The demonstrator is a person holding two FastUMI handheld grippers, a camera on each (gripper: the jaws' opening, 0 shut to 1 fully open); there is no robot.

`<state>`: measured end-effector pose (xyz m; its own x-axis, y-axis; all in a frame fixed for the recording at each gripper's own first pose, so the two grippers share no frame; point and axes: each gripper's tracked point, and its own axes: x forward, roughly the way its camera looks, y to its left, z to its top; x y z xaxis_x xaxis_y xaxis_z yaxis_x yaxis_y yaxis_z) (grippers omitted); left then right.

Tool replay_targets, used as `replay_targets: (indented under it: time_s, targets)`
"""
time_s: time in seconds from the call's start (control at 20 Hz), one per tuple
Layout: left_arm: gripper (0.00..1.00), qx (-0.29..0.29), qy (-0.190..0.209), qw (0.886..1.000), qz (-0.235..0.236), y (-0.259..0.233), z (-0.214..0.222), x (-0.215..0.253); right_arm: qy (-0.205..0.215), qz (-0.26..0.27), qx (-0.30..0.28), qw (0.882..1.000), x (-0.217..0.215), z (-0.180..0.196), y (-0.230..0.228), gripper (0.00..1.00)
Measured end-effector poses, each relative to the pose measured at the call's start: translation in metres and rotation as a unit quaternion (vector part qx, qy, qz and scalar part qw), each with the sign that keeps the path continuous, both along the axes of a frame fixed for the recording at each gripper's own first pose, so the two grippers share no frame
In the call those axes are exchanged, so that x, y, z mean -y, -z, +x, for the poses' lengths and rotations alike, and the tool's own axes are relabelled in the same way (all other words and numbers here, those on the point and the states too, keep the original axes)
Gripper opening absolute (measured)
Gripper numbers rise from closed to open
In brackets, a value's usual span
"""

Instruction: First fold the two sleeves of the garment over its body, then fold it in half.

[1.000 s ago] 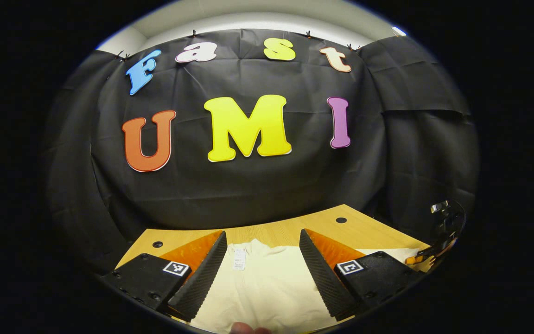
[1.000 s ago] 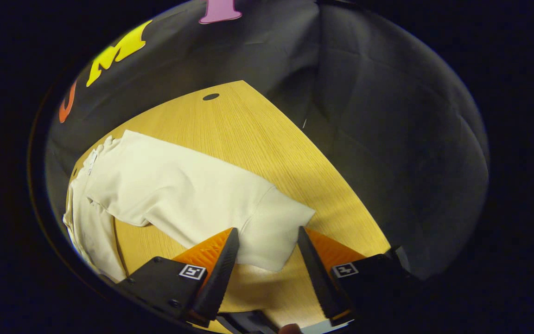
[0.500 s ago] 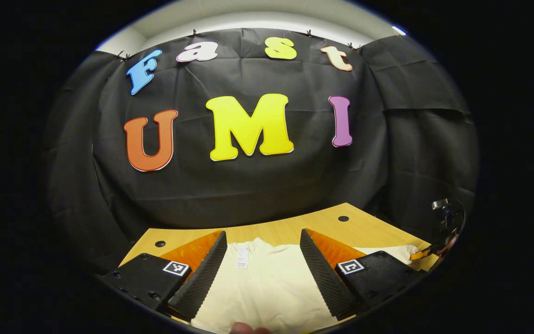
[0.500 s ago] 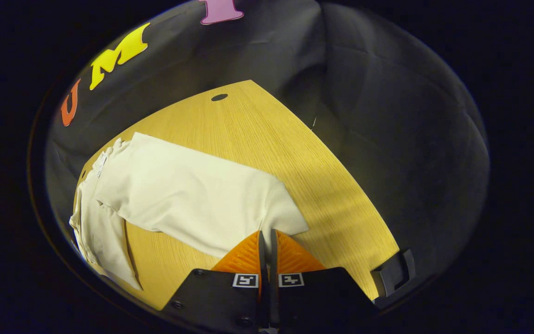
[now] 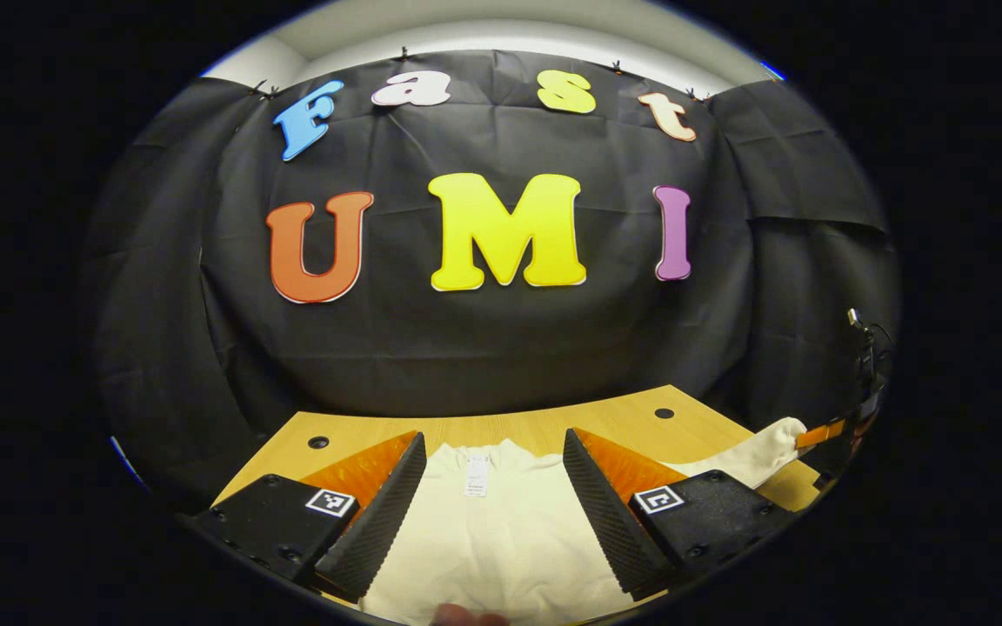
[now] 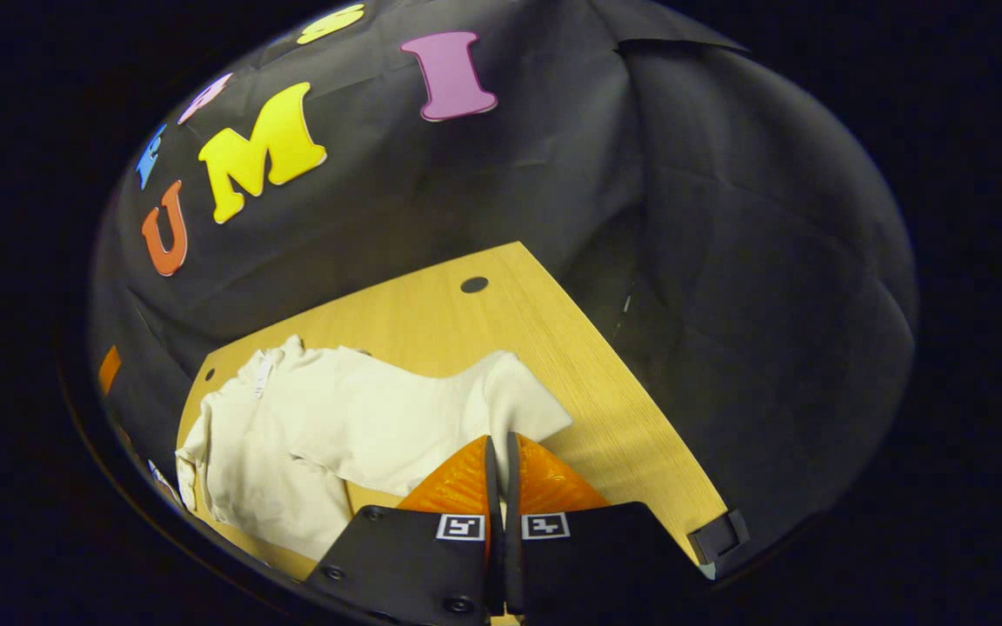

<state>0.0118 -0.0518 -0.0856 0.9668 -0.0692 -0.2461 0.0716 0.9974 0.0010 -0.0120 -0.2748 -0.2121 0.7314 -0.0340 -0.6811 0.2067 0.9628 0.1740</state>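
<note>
Beside the table (image 6: 588, 365) edge, right tongs (image 6: 497, 452) pinch the sleeve (image 6: 518, 400).

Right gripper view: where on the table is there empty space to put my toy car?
Bare wood runs along the table between the cream garment's sleeve and the right edge, and up by the round hole. The left side is crowded: the garment covers it, and the right tongs pinch the sleeve.
</note>
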Motion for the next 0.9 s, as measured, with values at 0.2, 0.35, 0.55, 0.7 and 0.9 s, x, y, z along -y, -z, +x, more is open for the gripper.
replay_targets:
  time_s: [0.2,0.35,0.55,0.7,0.9]
  targets:
    - [1.00,0.012,-0.025,1.000,0.001,-0.006,-0.003,-0.024,-0.036,0.013,0.036,0.999,-0.045,0.027,-0.046,0.01]
    - [1.00,0.015,-0.043,0.999,0.003,-0.007,-0.007,-0.043,-0.063,0.024,0.057,0.996,-0.079,0.046,-0.073,0.01]
    - [1.00,0.008,-0.074,0.997,-0.007,-0.002,-0.015,-0.072,-0.112,0.028,0.082,0.990,-0.130,0.072,-0.109,0.01]
    - [1.00,0.008,-0.103,0.995,-0.012,-0.003,-0.021,-0.097,-0.148,0.035,0.095,0.984,-0.175,0.090,-0.133,0.01]
    - [1.00,0.005,-0.140,0.990,-0.023,0.000,-0.035,-0.132,-0.198,0.040,0.106,0.974,-0.240,0.110,-0.152,0.01]
